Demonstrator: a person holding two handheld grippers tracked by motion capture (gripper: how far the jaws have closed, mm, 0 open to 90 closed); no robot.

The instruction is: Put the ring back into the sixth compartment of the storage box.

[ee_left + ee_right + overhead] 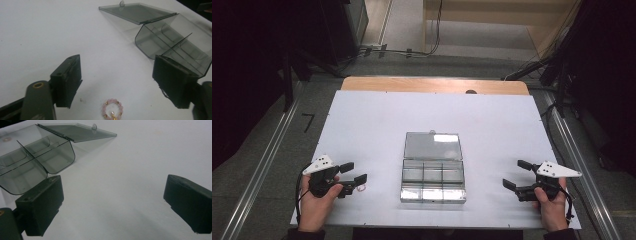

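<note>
A small ring of pink beads with gold spacers (112, 112) lies on the white table sheet (372, 125). It sits between the two jaws of my left gripper (117, 72), low in the left gripper view, and neither pad touches it. From above, the left gripper (354, 173) is at the front left, open, with the bead ring (360, 188) just by its tips. A clear smoky compartment box (433, 180) stands at the front centre, its lid (433, 146) folded back flat. My right gripper (516, 174) is at the front right, open and empty (112, 192), pointing toward the box (32, 162).
The box (175, 42) has several empty compartments split by thin dividers. The white sheet ends close to the person's hands at the front; a wooden table edge (432, 85) shows at the back. Cables and dark stands lie on the floor beyond.
</note>
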